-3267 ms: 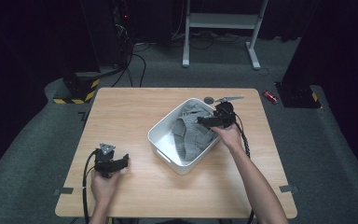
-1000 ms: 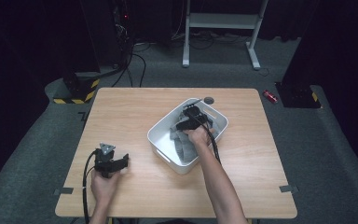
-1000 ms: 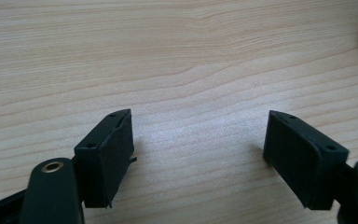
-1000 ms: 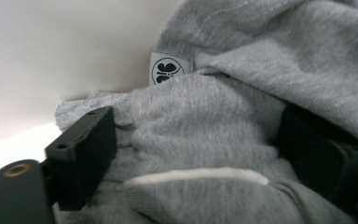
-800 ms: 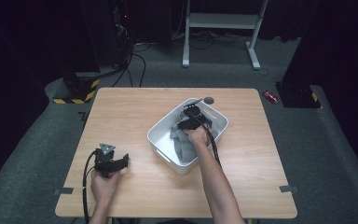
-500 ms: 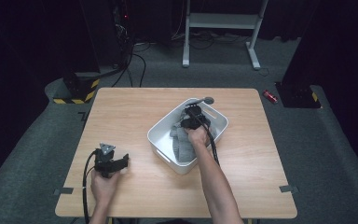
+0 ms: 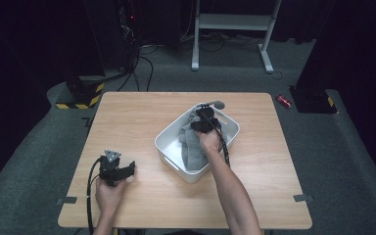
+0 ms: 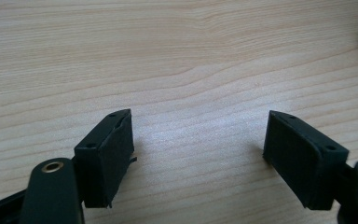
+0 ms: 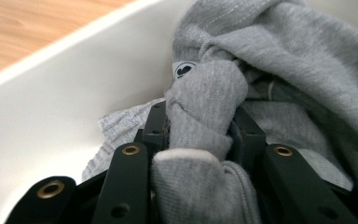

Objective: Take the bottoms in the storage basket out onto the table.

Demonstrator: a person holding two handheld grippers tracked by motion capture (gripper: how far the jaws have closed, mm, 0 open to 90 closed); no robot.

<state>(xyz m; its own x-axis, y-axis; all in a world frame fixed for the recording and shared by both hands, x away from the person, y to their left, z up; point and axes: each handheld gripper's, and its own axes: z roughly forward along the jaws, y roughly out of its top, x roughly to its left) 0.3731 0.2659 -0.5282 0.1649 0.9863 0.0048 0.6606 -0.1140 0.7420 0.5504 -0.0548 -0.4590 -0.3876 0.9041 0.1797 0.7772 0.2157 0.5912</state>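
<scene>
Right gripper [image 7: 199,119] down in bin [image 7: 169,139], jaws just closing, now clamped on bunched fold of grey cloth [image 9: 205,116]. Cloth piled inside bin, table centre, toward 1 o'clock from person. Left gripper [image 8: 200,154] parked at 7 o'clock, jaws wide apart, nothing between, bare table [image 8: 177,56] under it. Risk: grip holds single twisted fold; on lift it may slip free. Risk: trailing cloth drags over rim, tips light bin, since nothing steadies it.
</scene>
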